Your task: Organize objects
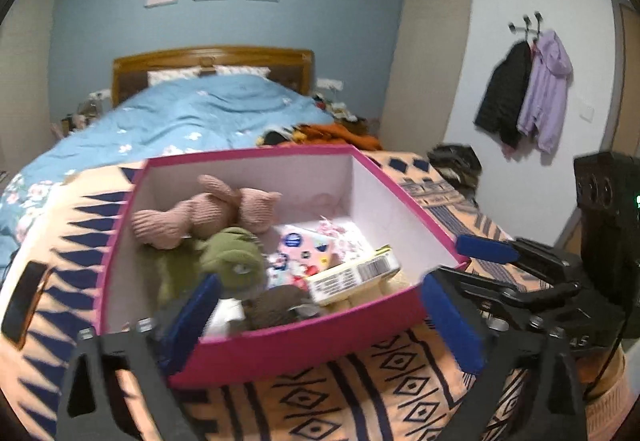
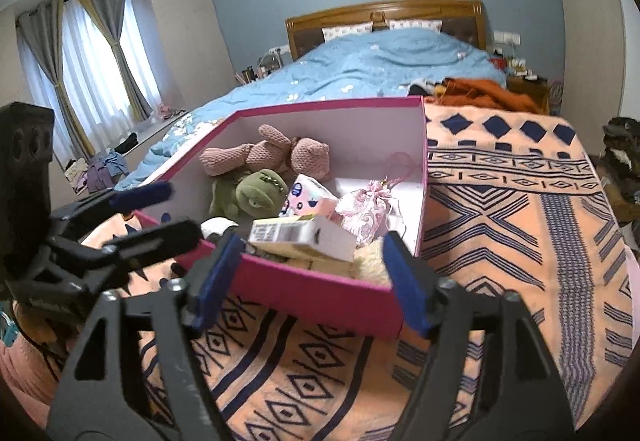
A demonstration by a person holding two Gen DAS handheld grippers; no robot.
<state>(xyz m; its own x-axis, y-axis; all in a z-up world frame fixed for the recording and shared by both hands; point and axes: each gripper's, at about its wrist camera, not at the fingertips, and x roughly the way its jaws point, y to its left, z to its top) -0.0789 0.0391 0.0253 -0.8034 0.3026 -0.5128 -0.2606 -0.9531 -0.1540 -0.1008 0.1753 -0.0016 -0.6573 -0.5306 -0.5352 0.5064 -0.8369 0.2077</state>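
Left wrist view: my left tool [image 1: 316, 317] stood wide, its blue pads apart at the lower centre of the frame, straddling the near wall of the pink box [image 1: 304, 345] without pressing it. The box sat on an orange patterned blanket [image 1: 400, 381] on the bed. Inside lay a pink knitted bear [image 1: 208, 209] toward the far wall, a green plush toy [image 1: 236, 257] nearer, a pink tissue pack [image 1: 300, 249] and a white carton [image 1: 352, 273] at the near right.

Right wrist view: my right tool [image 2: 312, 273] stood wide at lower centre, pads on either side of the box's near corner and empty. A pink floral pouch [image 2: 364, 209] lay right of the carton.
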